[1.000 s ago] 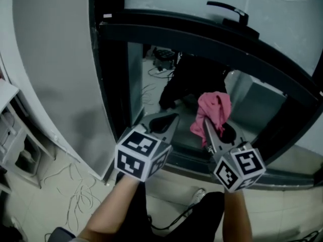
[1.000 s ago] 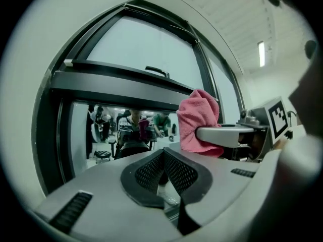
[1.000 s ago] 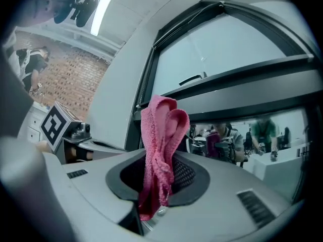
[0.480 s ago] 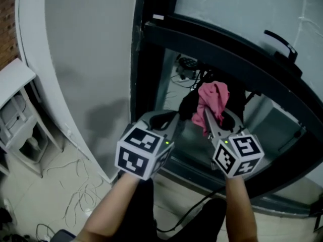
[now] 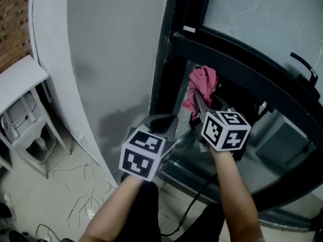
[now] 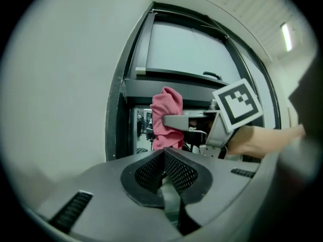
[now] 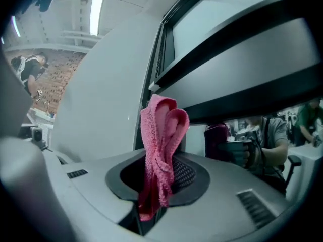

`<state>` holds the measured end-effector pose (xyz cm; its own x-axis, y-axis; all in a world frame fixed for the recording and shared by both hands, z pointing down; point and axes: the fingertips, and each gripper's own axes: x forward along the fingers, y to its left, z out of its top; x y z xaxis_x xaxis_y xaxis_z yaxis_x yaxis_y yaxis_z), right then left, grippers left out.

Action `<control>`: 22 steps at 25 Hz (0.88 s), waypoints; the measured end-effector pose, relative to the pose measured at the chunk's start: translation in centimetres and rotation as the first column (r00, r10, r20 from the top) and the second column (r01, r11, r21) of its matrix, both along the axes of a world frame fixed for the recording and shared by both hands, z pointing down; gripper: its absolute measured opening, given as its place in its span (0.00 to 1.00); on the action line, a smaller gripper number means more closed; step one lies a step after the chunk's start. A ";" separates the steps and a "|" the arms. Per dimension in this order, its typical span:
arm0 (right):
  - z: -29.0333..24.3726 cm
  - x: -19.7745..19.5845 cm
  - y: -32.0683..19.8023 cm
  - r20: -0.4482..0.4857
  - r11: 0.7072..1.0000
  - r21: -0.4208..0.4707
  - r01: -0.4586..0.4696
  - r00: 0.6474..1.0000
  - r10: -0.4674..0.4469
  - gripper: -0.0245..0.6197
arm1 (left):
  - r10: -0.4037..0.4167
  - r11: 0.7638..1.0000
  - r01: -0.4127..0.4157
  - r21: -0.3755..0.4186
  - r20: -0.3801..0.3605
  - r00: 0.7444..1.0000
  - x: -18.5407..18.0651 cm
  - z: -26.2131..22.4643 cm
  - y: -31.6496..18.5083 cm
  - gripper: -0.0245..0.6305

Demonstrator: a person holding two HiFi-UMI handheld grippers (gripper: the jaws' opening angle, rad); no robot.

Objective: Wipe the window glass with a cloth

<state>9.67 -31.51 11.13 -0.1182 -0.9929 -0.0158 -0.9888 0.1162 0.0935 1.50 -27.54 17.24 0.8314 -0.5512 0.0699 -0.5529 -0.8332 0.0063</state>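
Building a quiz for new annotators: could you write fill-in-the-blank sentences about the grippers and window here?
1. The right gripper is shut on a ____ cloth.
2. The left gripper is shut and holds ____.
3. The window frame is ____ in colour.
Missing words: pink; nothing; black.

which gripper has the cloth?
The right gripper: its jaws pinch the pink cloth, raised at the window glass. The left gripper is shut with nothing between its jaws.

Cloth (image 5: 203, 83) and right tool (image 5: 198, 100) higher.
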 end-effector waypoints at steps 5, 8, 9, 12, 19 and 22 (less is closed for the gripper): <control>-0.1 -1.3 -4.6 0.022 1.000 -0.009 0.020 1.000 -0.020 0.16 | -0.026 0.999 0.027 -0.019 0.016 1.000 -1.2 1.0 -1.7 0.05; -0.7 -1.6 -6.9 0.031 1.000 0.004 0.007 0.999 -0.007 0.16 | -0.040 0.999 0.041 -0.027 0.022 0.999 -1.9 1.2 -2.5 0.05; -0.8 -1.7 -7.7 0.040 1.000 0.007 0.003 0.999 -0.003 0.16 | -0.046 0.999 0.046 -0.028 0.024 0.999 -2.1 1.3 -2.8 0.05; -1.1 -1.9 -9.5 0.062 1.000 0.014 -0.018 0.998 0.017 0.16 | -0.059 0.998 0.060 -0.028 0.043 0.997 -2.7 1.6 -3.8 0.05; -1.8 0.1 -10.9 0.103 0.987 0.042 -0.154 0.983 0.150 0.16 | -0.072 0.997 0.075 -0.030 0.076 0.994 -3.5 2.2 -4.6 0.05; -2.0 1.5 -9.6 0.120 0.977 0.059 -0.203 0.973 0.195 0.16 | -0.058 0.998 0.060 -0.023 0.089 0.994 -3.4 2.6 -4.3 0.05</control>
<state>11.20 -41.15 9.17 0.0881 -0.9922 -0.0882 -0.9961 -0.0867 -0.0190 -1.94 -31.85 19.85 0.7876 -0.5961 0.1563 -0.6003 -0.7994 -0.0238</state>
